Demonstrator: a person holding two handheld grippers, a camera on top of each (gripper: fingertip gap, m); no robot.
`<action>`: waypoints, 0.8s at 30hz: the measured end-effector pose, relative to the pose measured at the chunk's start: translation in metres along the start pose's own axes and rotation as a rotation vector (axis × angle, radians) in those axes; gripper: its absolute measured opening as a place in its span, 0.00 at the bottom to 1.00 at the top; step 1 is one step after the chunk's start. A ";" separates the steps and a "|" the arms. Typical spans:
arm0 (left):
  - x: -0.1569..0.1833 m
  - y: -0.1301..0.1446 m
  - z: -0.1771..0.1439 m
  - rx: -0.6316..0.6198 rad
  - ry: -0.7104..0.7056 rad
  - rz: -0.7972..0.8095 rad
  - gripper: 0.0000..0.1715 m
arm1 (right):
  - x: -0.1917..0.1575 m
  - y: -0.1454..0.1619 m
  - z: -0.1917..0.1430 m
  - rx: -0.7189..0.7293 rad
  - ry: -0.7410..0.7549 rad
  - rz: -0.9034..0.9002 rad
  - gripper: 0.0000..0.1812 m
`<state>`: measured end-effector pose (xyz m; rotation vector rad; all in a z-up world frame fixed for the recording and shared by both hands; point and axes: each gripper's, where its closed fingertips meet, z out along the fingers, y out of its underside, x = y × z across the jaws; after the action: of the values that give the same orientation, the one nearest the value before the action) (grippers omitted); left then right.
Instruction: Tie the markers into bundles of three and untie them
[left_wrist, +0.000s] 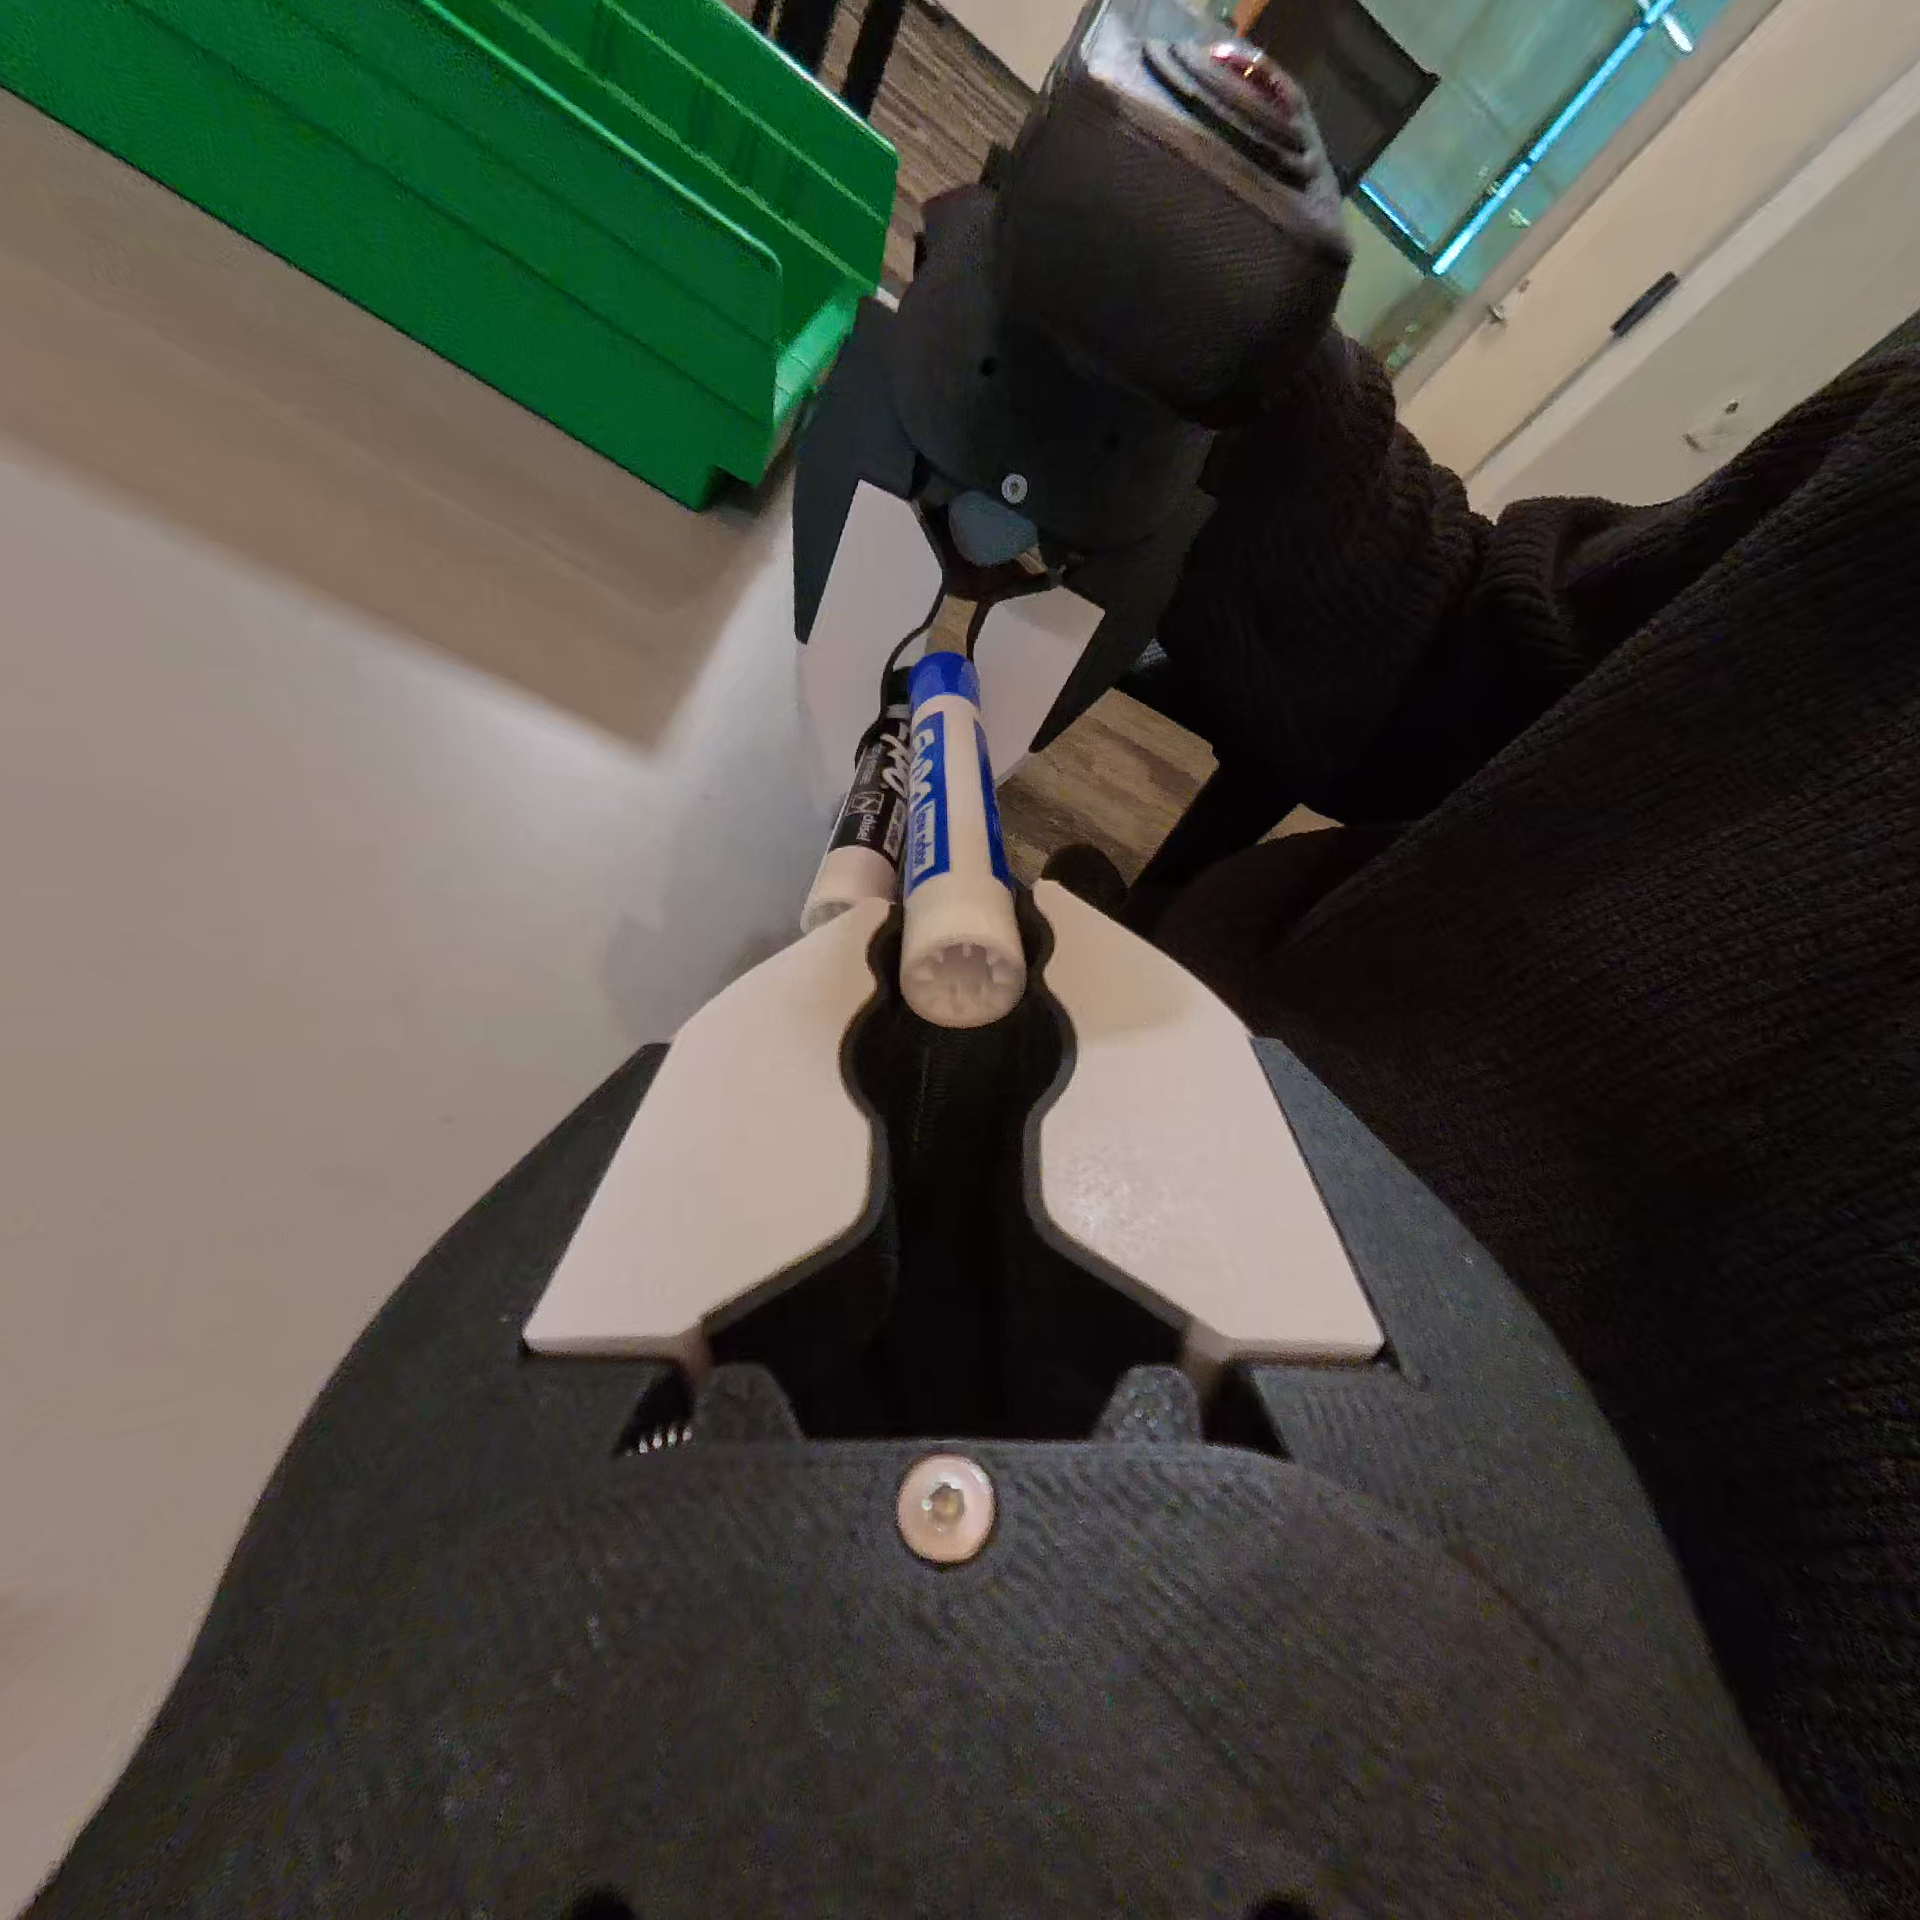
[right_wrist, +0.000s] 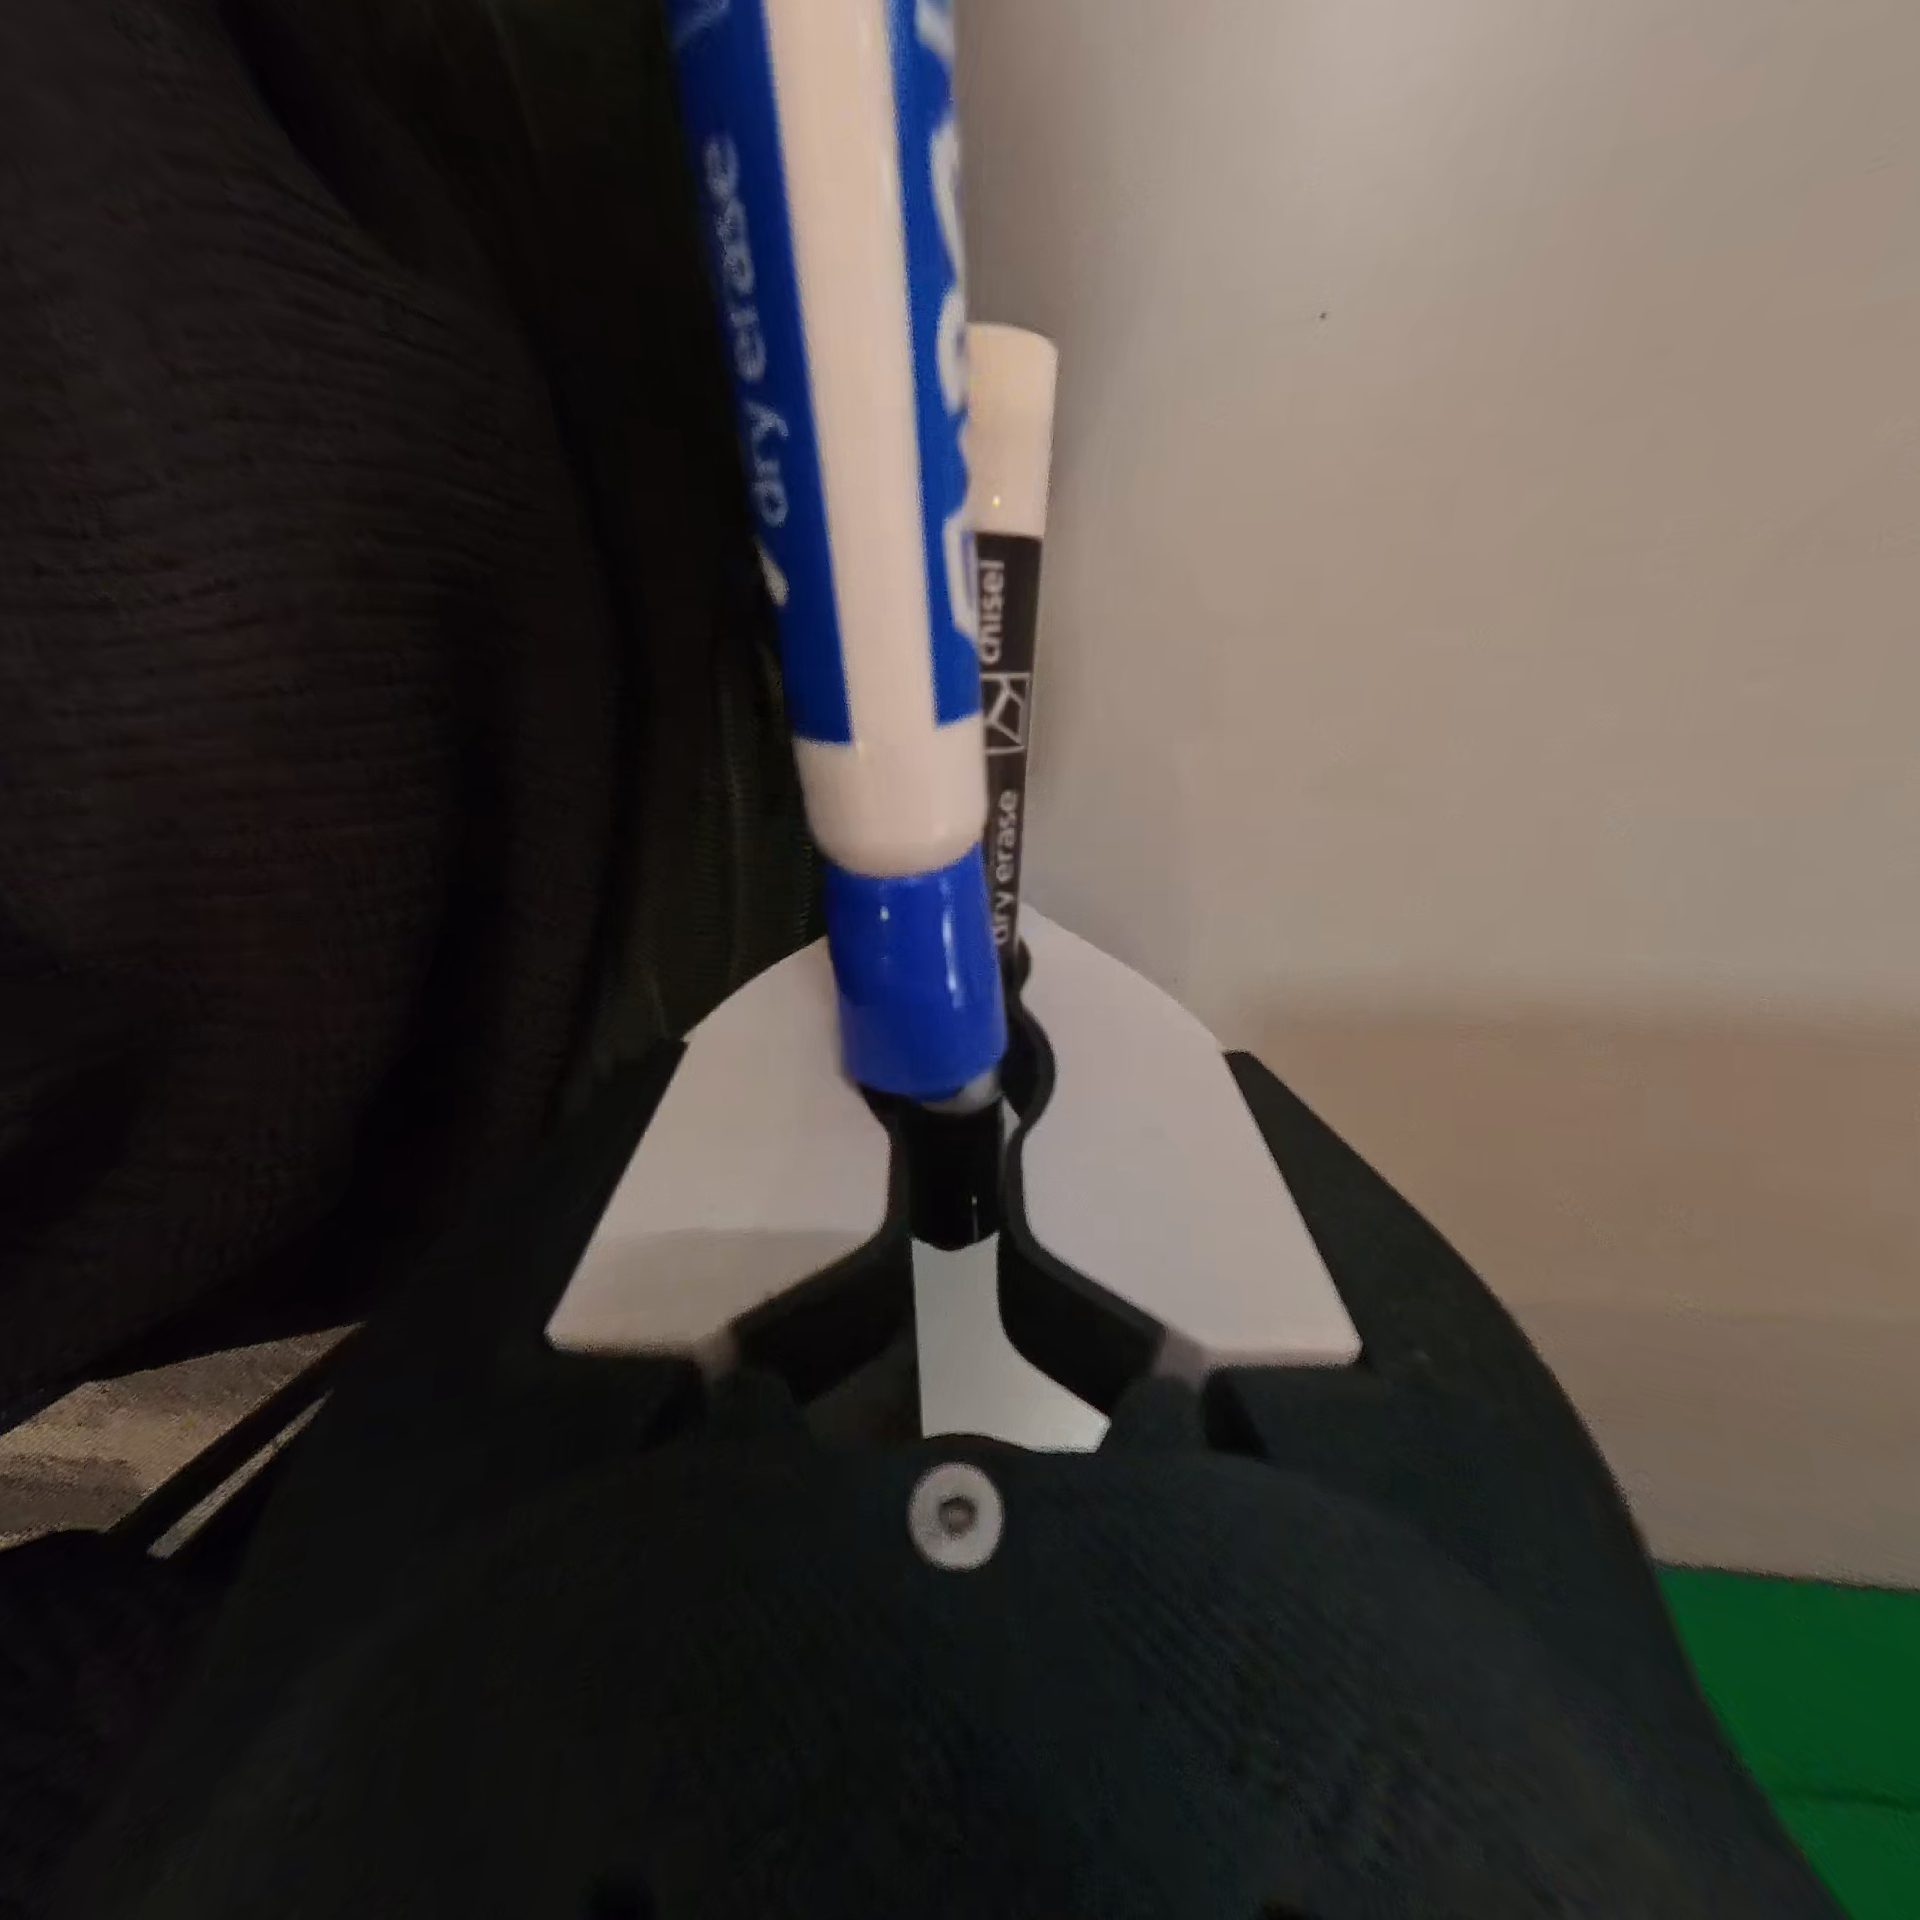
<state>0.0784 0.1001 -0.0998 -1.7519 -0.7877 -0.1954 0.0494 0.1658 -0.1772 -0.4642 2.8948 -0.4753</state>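
The left gripper (left_wrist: 961, 925) has its white jaws clamped on the butt end of a blue dry-erase marker (left_wrist: 951, 800), whose ribbed white end cap pokes back toward the camera. A black dry-erase marker (left_wrist: 868, 821) lies just beside it on the left and touching it; its butt end sits at the tip of the left jaw, and I cannot tell whether the jaws truly pinch it or whether it only rests alongside.

The right gripper (right_wrist: 1003, 1023) faces the left one from the far end of the pair. Its jaws are closed down on the cap ends: the black cap (right_wrist: 951, 1184) sits in the narrow slot between them, while the blue cap (right_wrist: 920, 997) rides over the left jaw, and how firmly that one is held is not clear. Both markers hang in the air between the two tools, just off the edge of the white counter (left_wrist: 312, 831), with a person's dark knit sleeve (left_wrist: 1558, 831) alongside.

Green plastic bins (left_wrist: 468, 208) stand stacked on the counter, well apart from the markers.

Judging by their look, the markers are light, rigid and smooth-barrelled, so likely to slip or roll in a loose grip; the ends suit the notches in the jaws best.
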 end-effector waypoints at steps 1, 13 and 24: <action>-0.001 0.003 0.001 -0.008 0.001 -0.002 0.12 | -0.002 0.000 0.000 -0.008 -0.005 -0.001 0.08; 0.000 -0.004 0.002 0.091 0.069 -0.020 0.12 | -0.010 0.000 0.003 -0.030 -0.029 -0.005 0.08; -0.003 0.006 0.021 0.069 0.045 0.021 0.13 | -0.010 -0.001 0.006 -0.017 -0.026 0.007 0.08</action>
<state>0.0742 0.1168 -0.1136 -1.6845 -0.7351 -0.1906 0.0598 0.1668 -0.1810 -0.4596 2.8771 -0.4413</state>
